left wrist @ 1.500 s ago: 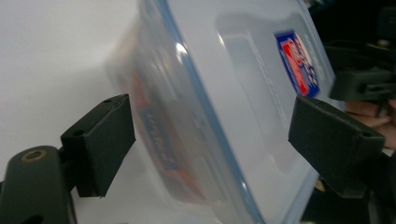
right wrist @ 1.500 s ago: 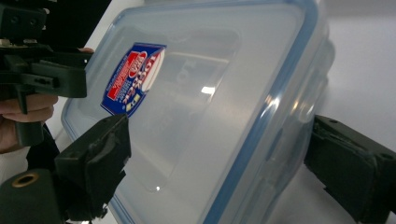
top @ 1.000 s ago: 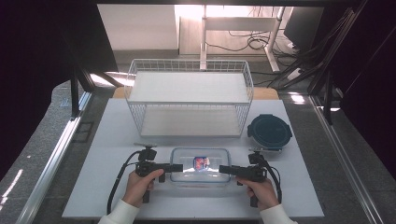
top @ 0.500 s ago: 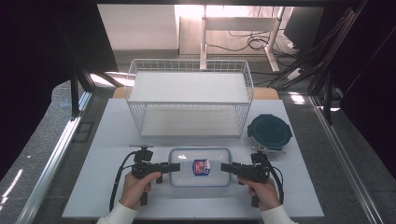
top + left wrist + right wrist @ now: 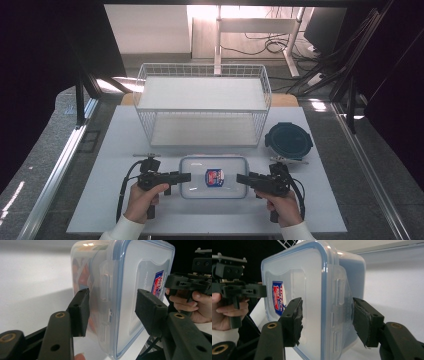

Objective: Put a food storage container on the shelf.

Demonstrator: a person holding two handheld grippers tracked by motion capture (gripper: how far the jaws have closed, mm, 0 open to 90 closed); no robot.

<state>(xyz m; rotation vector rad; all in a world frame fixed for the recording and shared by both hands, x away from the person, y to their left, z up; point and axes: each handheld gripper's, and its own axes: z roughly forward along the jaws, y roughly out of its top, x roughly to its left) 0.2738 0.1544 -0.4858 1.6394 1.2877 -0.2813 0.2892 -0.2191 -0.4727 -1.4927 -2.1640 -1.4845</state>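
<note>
Near the front edge of the white bench (image 5: pixel 125 150), between the person's two hands, lies a clear rectangular container (image 5: pixel 214 177) with a blue-rimmed snap lid and a red-and-blue label at its middle; something reddish shows through its wall in the left gripper view. The left claw (image 5: pixel 186 177) stands at its left short end and the right claw (image 5: pixel 241 178) at its right short end, each spread wide with one jaw above the lid and one below the side, straddling a locking flap (image 5: pixel 106 288) without pressing on it. Neither claw grips anything yet. Coming at both ends at once looks meant either to lift the box level or to work the end latches together. Behind the container stands a white wire basket rack (image 5: pixel 202 107), and to its right a round dark-lidded container (image 5: pixel 288 141) rests on the bench, well apart from the hands.
</note>
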